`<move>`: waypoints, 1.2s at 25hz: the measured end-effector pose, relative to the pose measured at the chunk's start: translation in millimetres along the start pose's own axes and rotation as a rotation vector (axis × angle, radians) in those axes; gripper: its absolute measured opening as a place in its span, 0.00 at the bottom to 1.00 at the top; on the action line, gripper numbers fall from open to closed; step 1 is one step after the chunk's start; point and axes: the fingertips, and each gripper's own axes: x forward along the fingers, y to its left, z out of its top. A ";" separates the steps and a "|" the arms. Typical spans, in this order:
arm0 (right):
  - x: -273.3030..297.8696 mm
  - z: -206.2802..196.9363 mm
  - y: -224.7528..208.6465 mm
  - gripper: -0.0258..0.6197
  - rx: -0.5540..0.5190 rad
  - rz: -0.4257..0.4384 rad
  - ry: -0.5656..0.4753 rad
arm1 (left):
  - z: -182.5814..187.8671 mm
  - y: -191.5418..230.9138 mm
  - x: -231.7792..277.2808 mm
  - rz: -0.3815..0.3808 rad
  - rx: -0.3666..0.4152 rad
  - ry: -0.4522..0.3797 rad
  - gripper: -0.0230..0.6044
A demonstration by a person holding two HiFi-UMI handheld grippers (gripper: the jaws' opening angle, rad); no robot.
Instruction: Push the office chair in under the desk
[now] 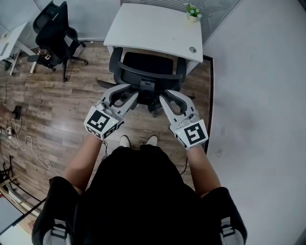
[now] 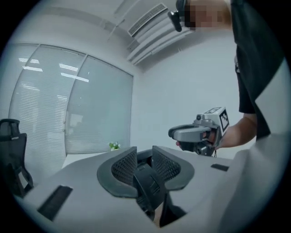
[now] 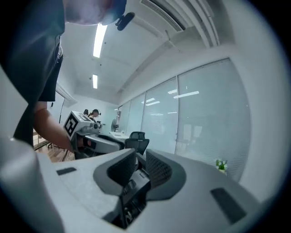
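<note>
Office chair: the office chair [image 1: 146, 72] faces the desk [image 1: 143, 28], its seat front at the desk's near edge and its backrest still clear on the person's side.
Why there: it looks lined up with the opening, so a straight shove on the backrest should finish the job.
Grippers' stance: the left gripper [image 1: 125, 98] and right gripper [image 1: 171, 103] are held level above the backrest top, angled inward, probably clear of the chair.
Left jaws: partly apart with a narrow gap, and nothing of the chair between the pads.
Right jaws: likewise partly apart and gripping nothing.
Desk's far right corner: a potted plant [image 1: 192, 12], well out of the way.
</note>
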 end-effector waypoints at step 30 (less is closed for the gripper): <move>0.9 25.9 -2.5 0.04 0.019 -0.040 -0.079 | 29.8 0.8 0.5 0.049 0.050 -0.080 0.03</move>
